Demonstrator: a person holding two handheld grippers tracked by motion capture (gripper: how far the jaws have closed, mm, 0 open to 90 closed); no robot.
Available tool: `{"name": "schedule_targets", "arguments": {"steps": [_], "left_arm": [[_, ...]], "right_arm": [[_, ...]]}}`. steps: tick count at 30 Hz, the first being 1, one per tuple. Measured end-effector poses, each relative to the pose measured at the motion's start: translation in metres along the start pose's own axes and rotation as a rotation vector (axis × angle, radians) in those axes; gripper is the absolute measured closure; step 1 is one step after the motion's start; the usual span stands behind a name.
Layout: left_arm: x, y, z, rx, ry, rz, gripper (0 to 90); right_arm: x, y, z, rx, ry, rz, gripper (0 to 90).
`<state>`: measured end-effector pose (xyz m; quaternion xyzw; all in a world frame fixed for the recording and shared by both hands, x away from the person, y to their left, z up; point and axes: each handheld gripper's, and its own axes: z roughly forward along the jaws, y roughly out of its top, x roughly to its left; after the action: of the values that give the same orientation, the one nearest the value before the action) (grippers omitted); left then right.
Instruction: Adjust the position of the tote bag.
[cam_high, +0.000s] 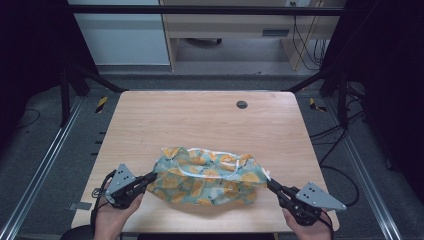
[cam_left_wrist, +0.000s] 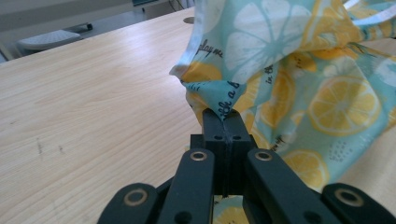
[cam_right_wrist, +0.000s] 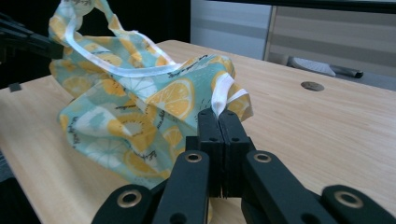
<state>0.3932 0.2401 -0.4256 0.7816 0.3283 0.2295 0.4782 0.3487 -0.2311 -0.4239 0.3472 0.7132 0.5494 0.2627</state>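
Observation:
A teal cloth printed with orange and lemon slices and edged in white hangs loosely between both grippers over the near part of the wooden table. My left gripper is shut on the cloth's left corner; in the left gripper view its jaws pinch a pointed fold of the cloth. My right gripper is shut on the right corner; in the right gripper view the jaws clamp the white hem of the cloth. The cloth's middle sags and bunches on the table.
A small round grey grommet sits in the table near its far edge. Dark frame posts stand at both sides. Cables lie on the floor at the right. A cabinet and a wall panel stand beyond the table.

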Motion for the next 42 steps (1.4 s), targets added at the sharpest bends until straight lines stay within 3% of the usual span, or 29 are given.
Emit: {"name": "schedule_targets", "arguments": {"steps": [7,13,16,17,18,21,28,36,42], "left_arm": [[-0.002,-0.006,-0.01,0.005,-0.006,0.003,90.0],[-0.006,-0.011,-0.009,0.05,-0.023,0.019,90.0],[-0.01,-0.017,-0.001,0.125,-0.051,0.038,90.0],[-0.01,-0.017,-0.001,0.125,-0.051,0.038,90.0],[-0.01,-0.019,0.004,0.168,-0.066,0.053,90.0],[-0.011,-0.023,0.011,0.217,-0.071,0.064,90.0],[-0.01,-0.027,0.022,0.286,-0.067,0.082,90.0],[-0.017,-0.028,0.042,0.366,-0.061,0.145,90.0],[-0.018,-0.027,0.054,0.386,-0.054,0.161,90.0]], "right_arm": [[0.004,-0.009,-0.012,0.008,0.061,-0.01,89.5],[0.008,-0.013,-0.017,0.028,0.106,-0.027,89.5],[0.01,-0.019,-0.017,0.081,0.141,-0.058,89.5],[0.011,-0.021,-0.016,0.104,0.147,-0.065,89.5],[0.011,-0.023,-0.013,0.136,0.153,-0.075,89.5],[0.011,-0.027,-0.008,0.191,0.156,-0.097,89.5],[0.01,-0.033,0.008,0.302,0.157,-0.127,89.5],[0.009,-0.038,0.029,0.393,0.162,-0.154,89.6],[0.009,-0.041,0.038,0.434,0.16,-0.168,89.6]]}}
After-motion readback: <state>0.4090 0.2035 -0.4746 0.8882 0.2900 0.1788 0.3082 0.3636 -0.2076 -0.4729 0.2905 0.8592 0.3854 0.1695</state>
